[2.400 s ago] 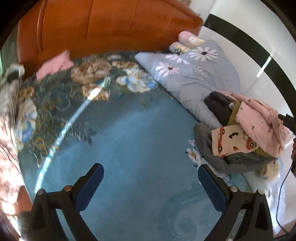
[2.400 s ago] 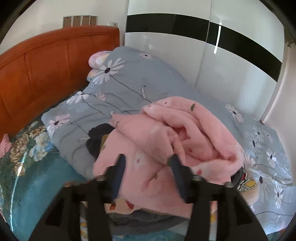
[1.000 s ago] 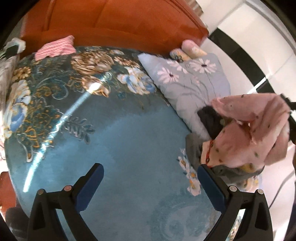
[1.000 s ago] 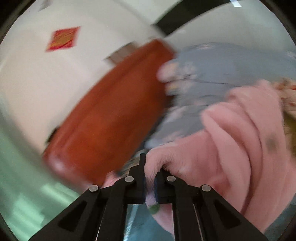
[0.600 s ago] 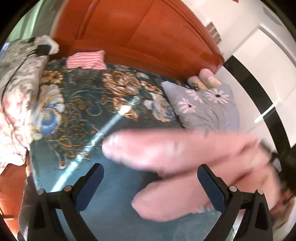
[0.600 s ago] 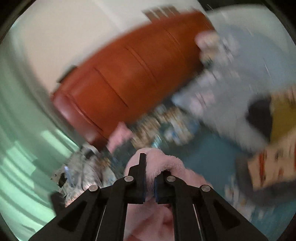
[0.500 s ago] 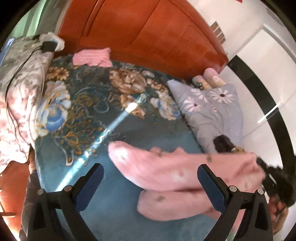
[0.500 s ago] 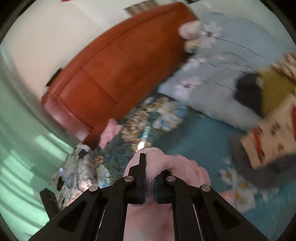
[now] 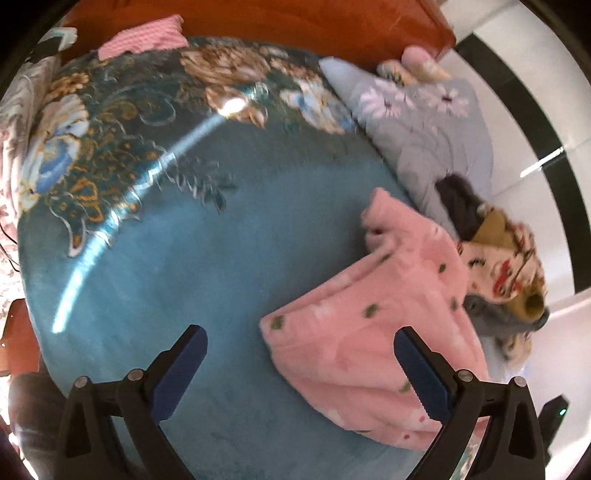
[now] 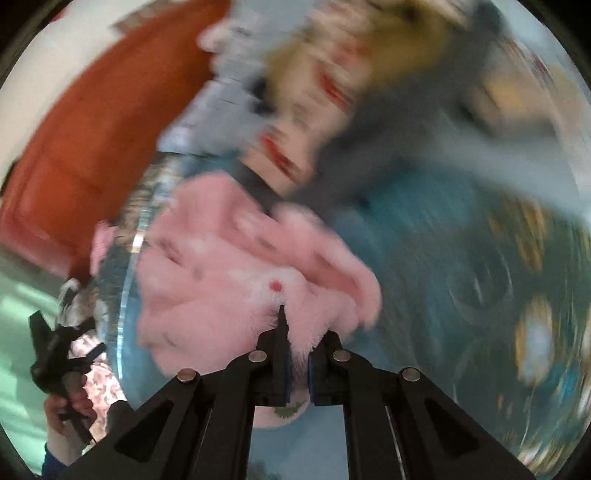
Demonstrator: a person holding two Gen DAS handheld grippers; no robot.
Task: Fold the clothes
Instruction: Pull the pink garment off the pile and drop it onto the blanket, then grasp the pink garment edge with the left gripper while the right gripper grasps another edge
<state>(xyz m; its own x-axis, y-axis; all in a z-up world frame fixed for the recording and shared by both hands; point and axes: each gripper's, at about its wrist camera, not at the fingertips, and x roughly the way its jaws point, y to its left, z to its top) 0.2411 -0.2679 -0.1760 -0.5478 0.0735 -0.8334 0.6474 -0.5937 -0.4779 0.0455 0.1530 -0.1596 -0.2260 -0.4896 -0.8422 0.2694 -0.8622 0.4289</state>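
Clenched on a fold of the pink fleece (image 10: 236, 291), the right gripper's (image 10: 298, 354) jaws have fluffy pile bulging up between them. Wide apart and empty, the left gripper's (image 9: 299, 369) jaws hover over the bed (image 9: 207, 258), the fleece's free edge (image 9: 369, 332) lying on the blue cover between them and towards its right finger. It looks light, thick and floppy, likely to sag and bunch, so I'd take it by corners or a hem. Beyond it sits the pile (image 9: 491, 251) of unfolded clothes against the grey quilt (image 9: 424, 133), the headboard (image 9: 258, 18) behind
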